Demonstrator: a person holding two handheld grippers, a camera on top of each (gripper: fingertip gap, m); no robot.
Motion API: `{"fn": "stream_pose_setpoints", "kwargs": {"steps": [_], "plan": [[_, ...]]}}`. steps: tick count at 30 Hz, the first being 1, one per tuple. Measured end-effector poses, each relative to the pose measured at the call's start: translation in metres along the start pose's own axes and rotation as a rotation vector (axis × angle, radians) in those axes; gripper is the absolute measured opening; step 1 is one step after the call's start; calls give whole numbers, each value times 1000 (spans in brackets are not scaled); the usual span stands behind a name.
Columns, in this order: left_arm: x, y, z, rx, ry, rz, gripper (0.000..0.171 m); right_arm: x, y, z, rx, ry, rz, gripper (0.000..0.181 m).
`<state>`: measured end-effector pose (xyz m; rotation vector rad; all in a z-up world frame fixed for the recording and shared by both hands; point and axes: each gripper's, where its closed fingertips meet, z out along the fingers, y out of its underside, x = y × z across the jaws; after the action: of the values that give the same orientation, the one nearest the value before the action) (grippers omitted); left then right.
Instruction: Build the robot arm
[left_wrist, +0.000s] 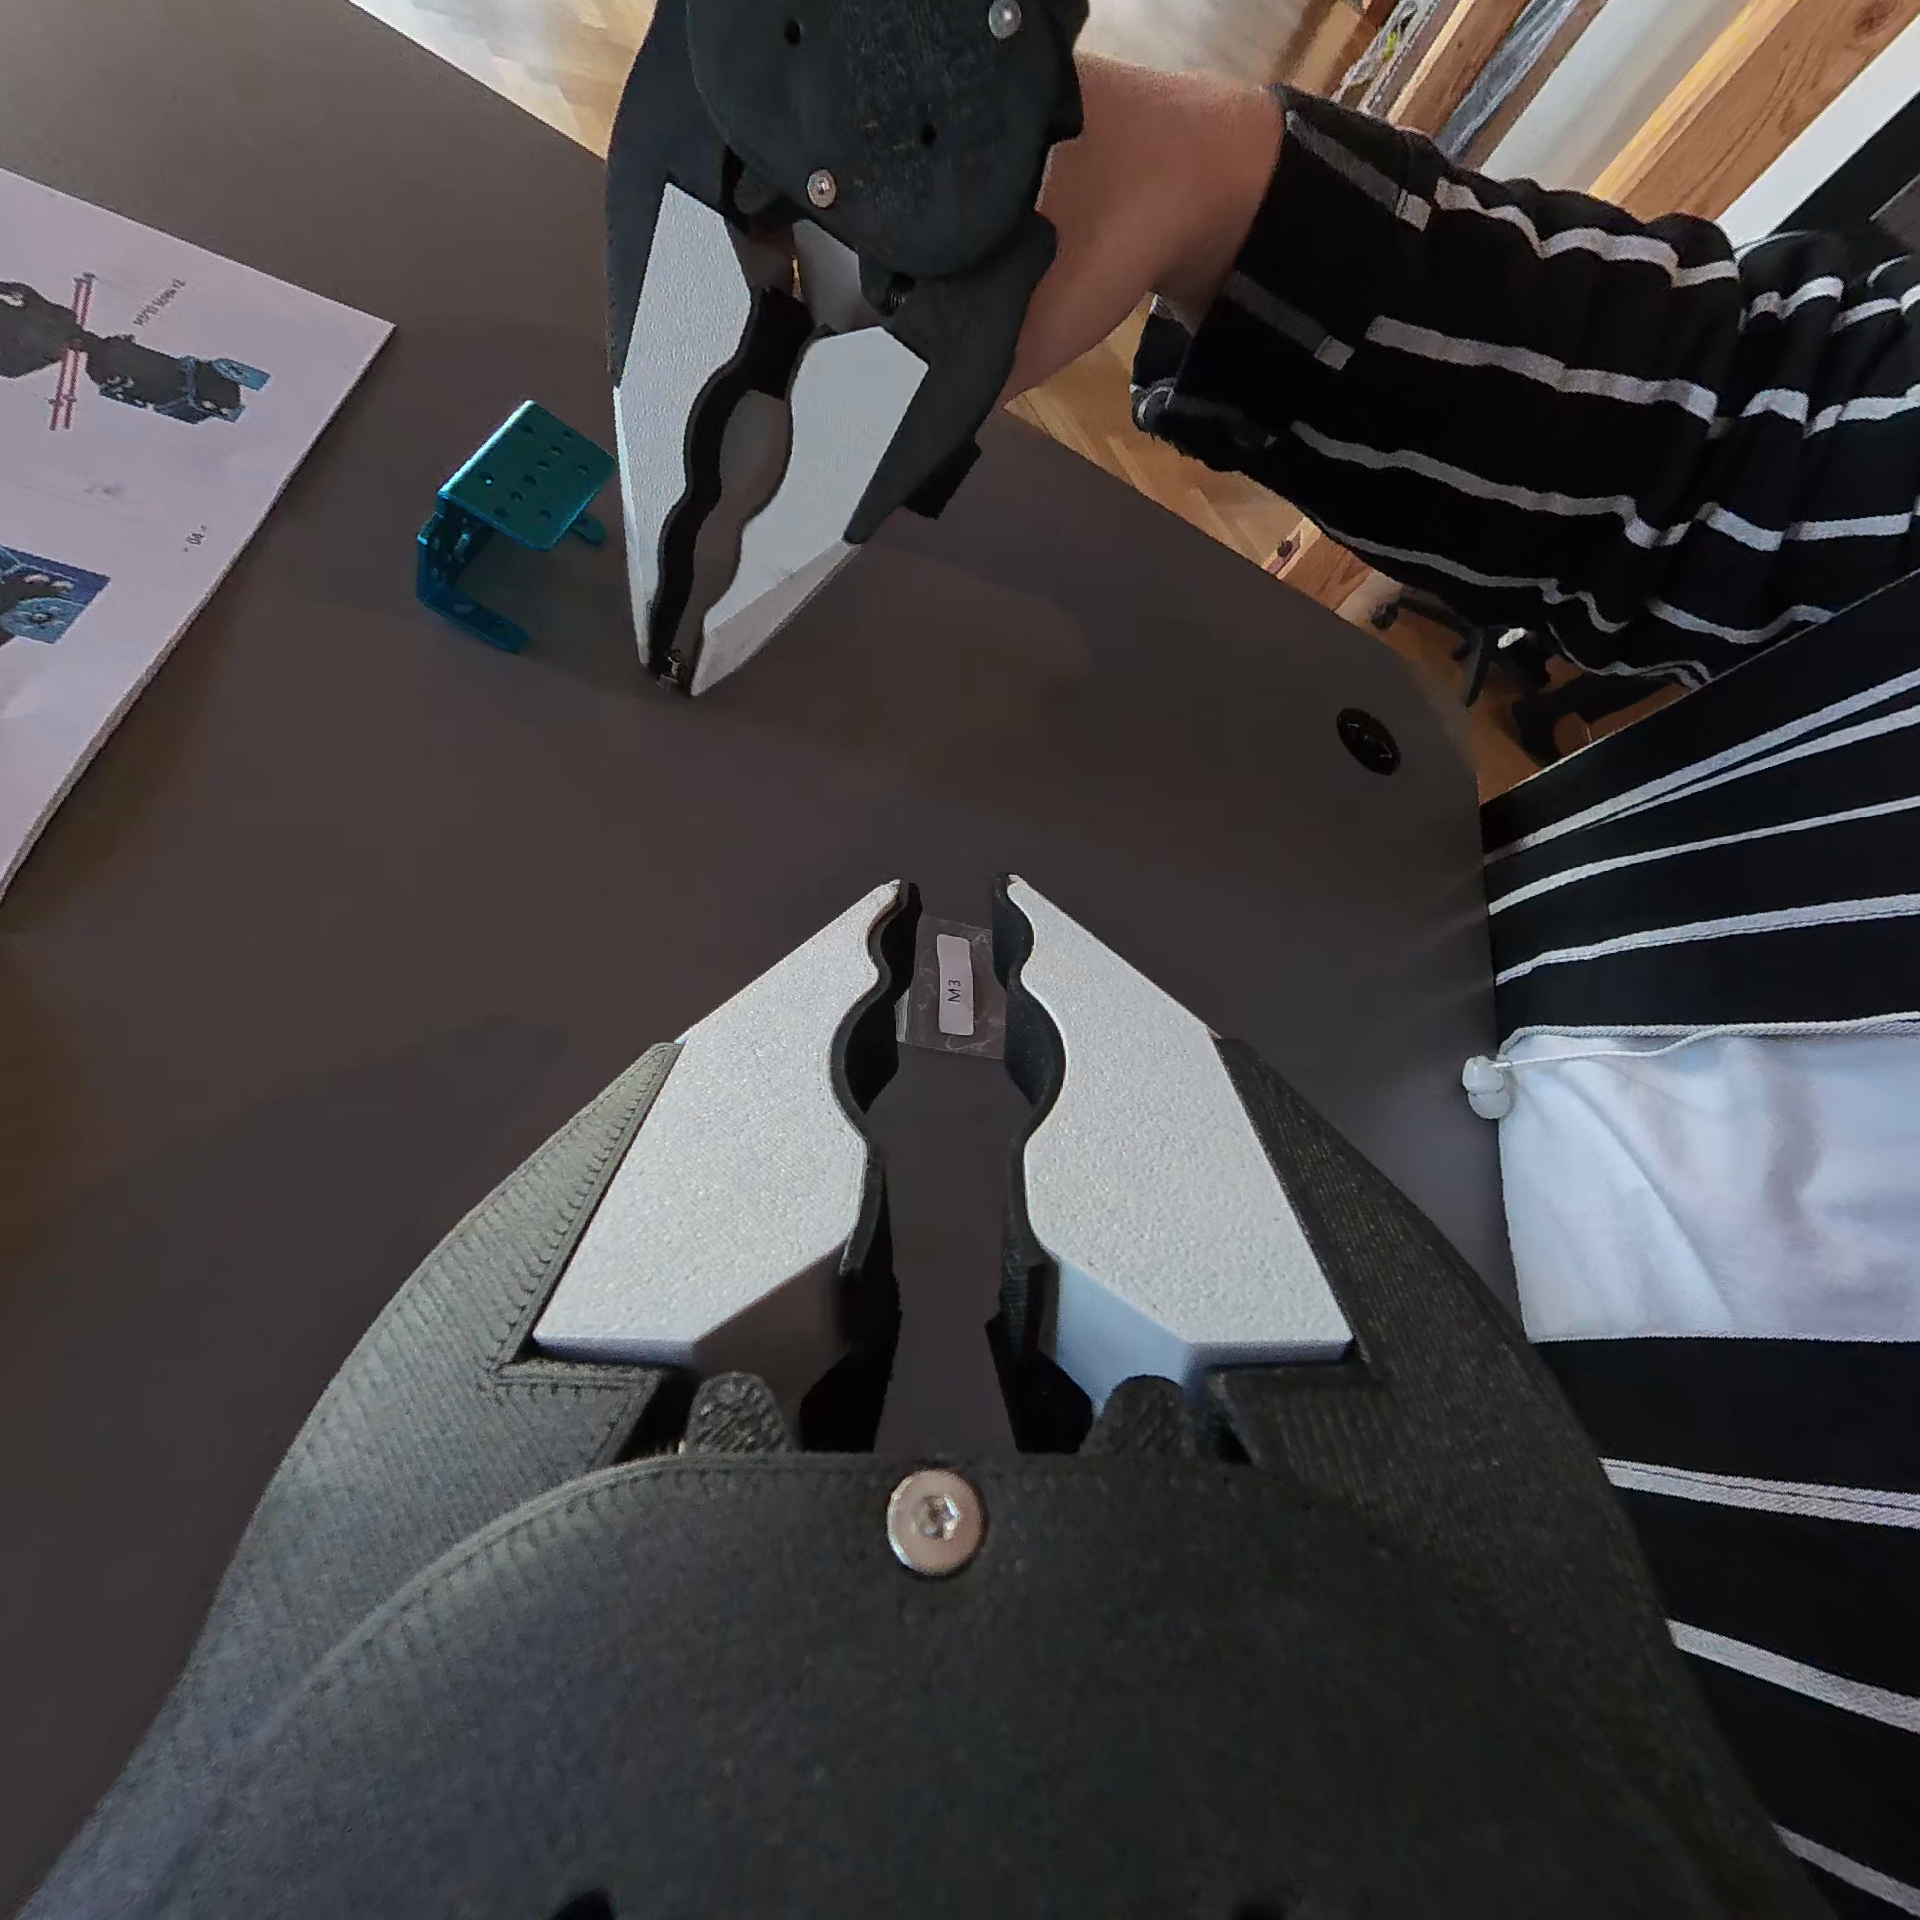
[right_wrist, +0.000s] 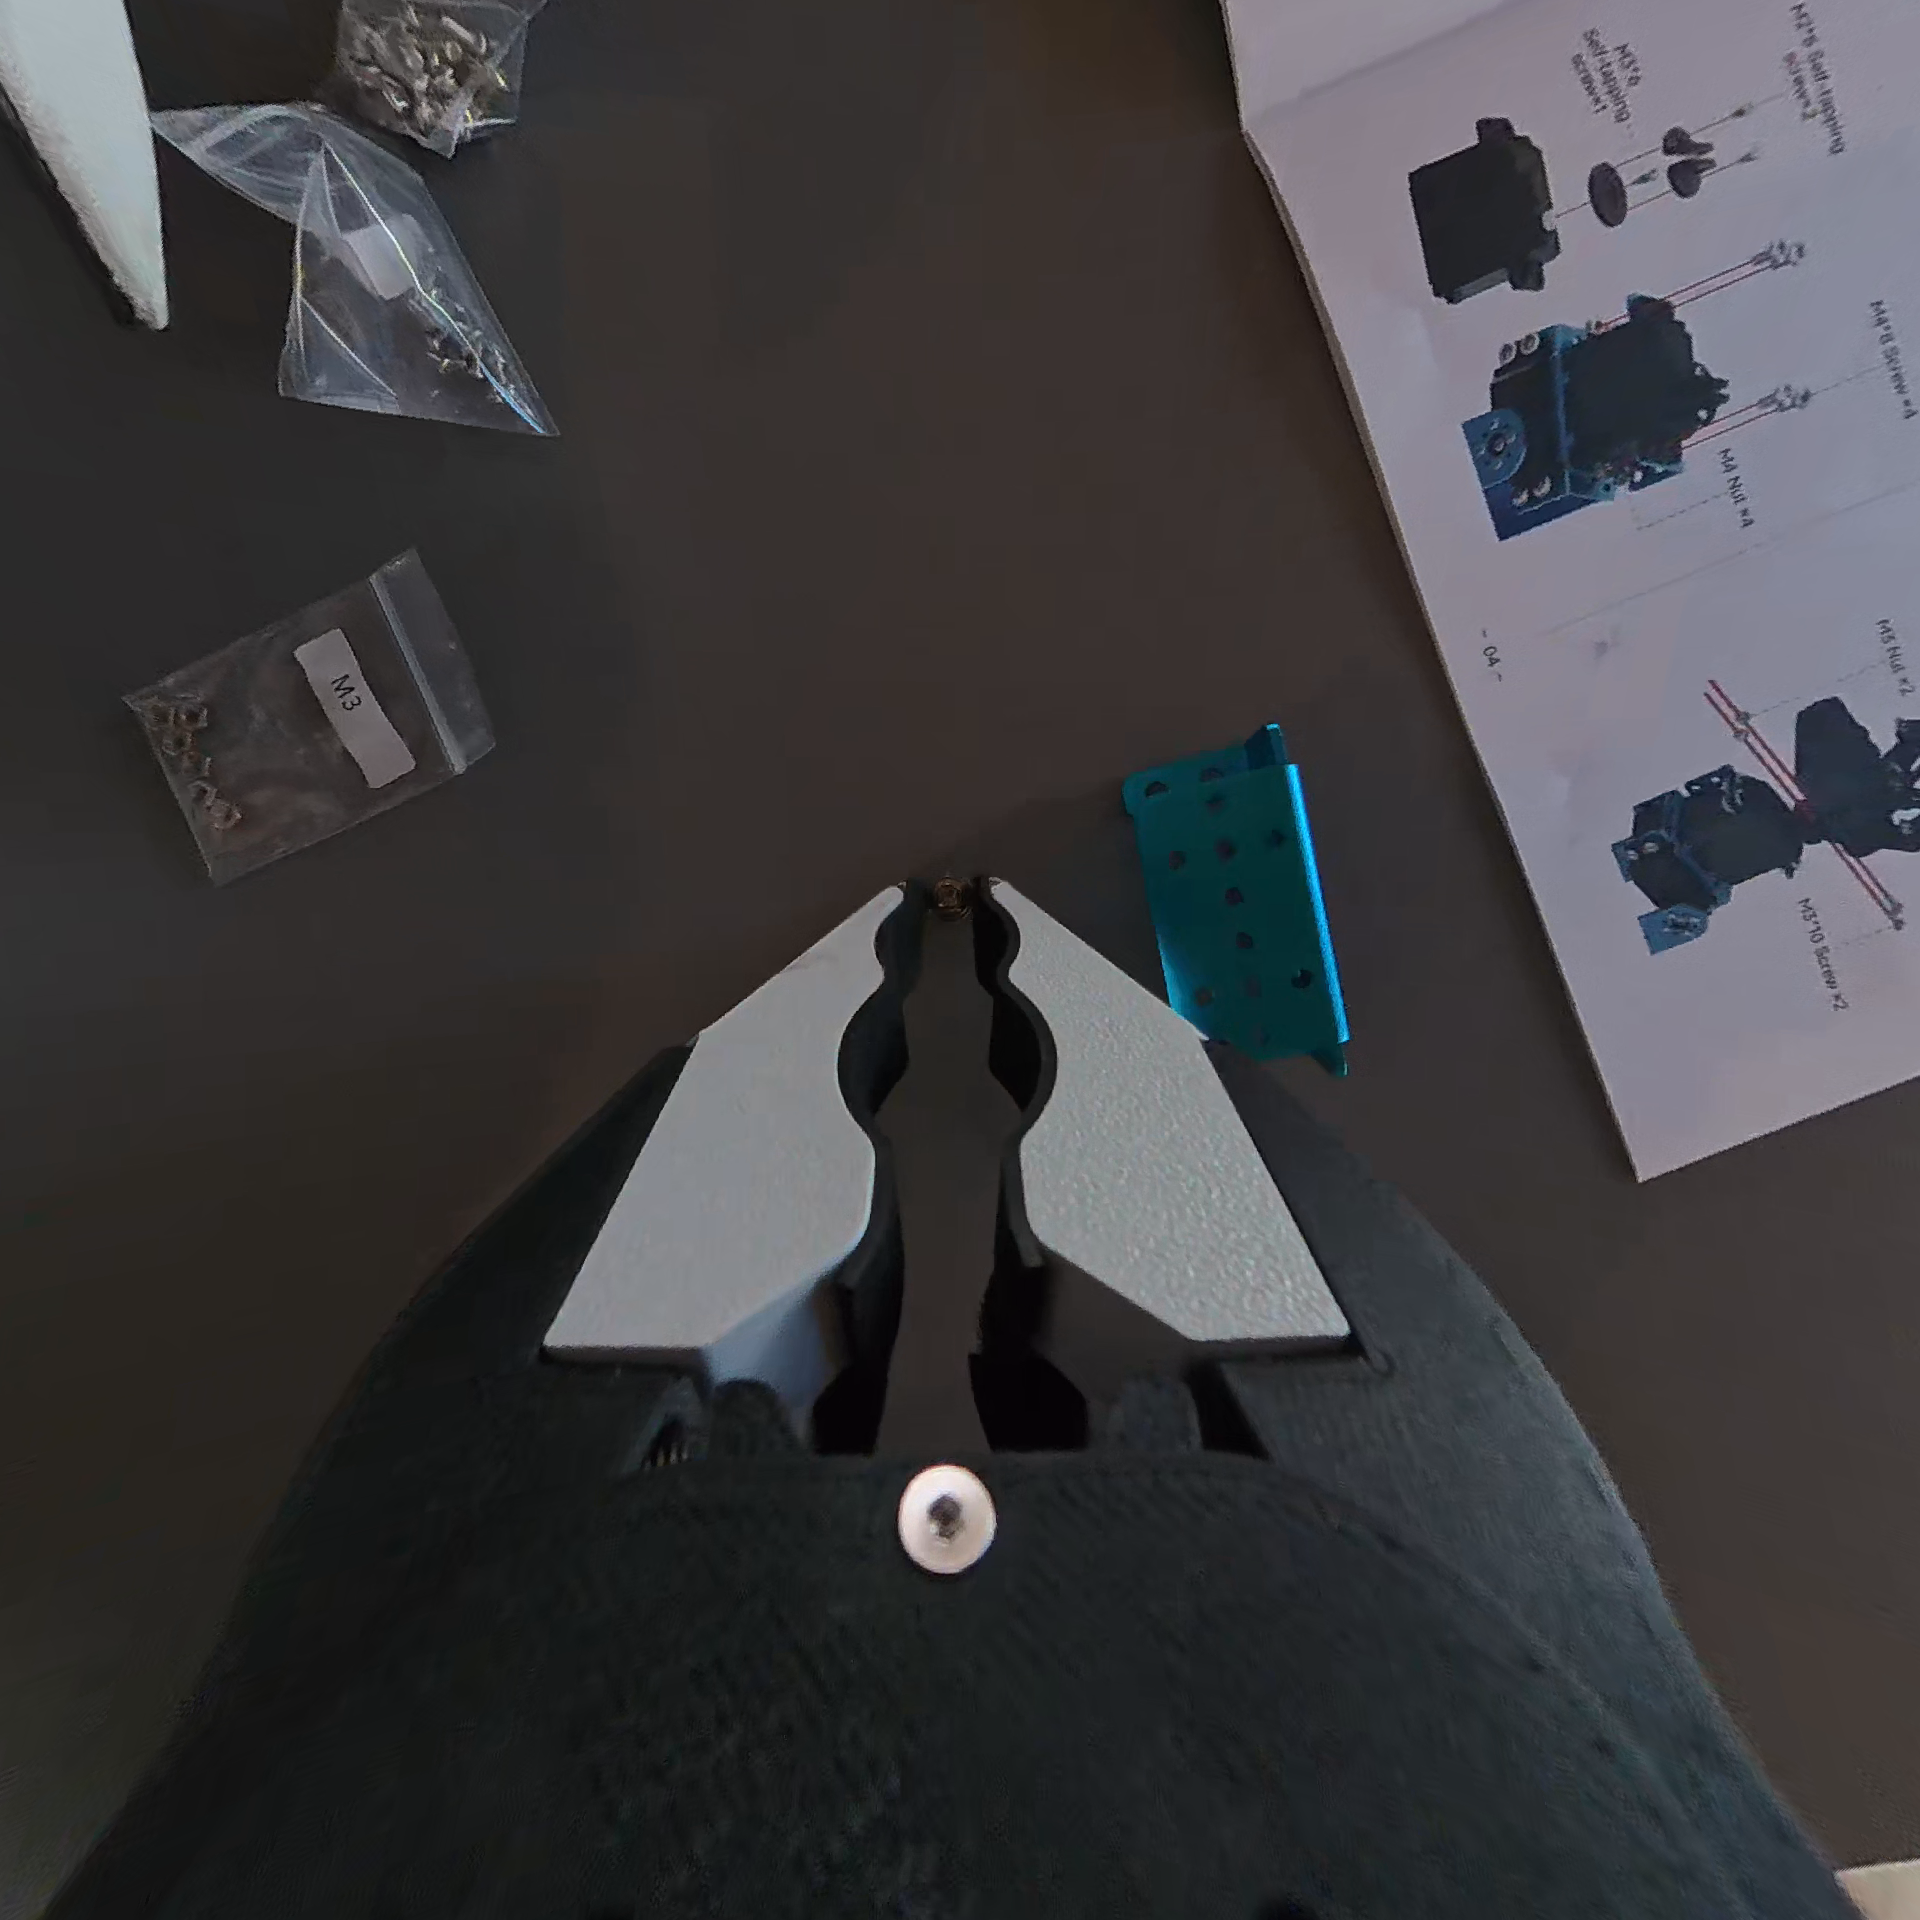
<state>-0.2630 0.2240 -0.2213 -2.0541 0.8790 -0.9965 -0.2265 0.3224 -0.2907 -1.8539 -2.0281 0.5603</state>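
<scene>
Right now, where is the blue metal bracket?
In the right wrist view the blue metal bracket lies on the dark table, just right of the right tool, left of the instruction sheet.

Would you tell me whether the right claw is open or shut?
Shut: the right claw pinches a small screw between its tips, beside the blue bracket.

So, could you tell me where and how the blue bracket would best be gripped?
Probably across the blue bracket's perforated flat web, from above, fingers closing over its two long edges. It stands on its bent flanges on the table, web raised, with free space on both sides.
</scene>
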Motion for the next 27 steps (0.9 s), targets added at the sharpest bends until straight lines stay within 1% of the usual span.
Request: {"fn": "stream_pose_setpoints", "kwargs": {"steps": [3, 6, 9, 12, 15, 18, 22, 25, 27], "plan": [[-1, -1, -1, 9, 3, -7, 13, 0, 0, 0, -3, -3, 1, 9], [-4, -1, -1, 27, 11, -44, 13, 1, 1, -2, -4, 35, -49, 9], [-10, -4, -2, 72, 37, -134, 15, -3, -5, -5, 34, 75, -109, 9], [-21, -4, -2, 99, 35, -232, 21, -11, -17, -13, 91, 112, -164, 8], [-28, -5, 1, 120, 33, -291, 26, -23, -33, -25, 125, 147, -237, 8], [-28, -15, 4, 182, 71, -358, 35, -41, -51, -37, 166, 163, -301, 7], [-20, -32, 0, 295, 191, -458, 34, -65, -68, -49, 190, 154, -362, 8], [-15, -34, -3, 304, 230, -452, 31, -78, -76, -59, 224, 127, -365, 7], [-14, -34, -6, 305, 228, -447, 30, -78, -75, -64, 223, 131, -361, 7]]}}
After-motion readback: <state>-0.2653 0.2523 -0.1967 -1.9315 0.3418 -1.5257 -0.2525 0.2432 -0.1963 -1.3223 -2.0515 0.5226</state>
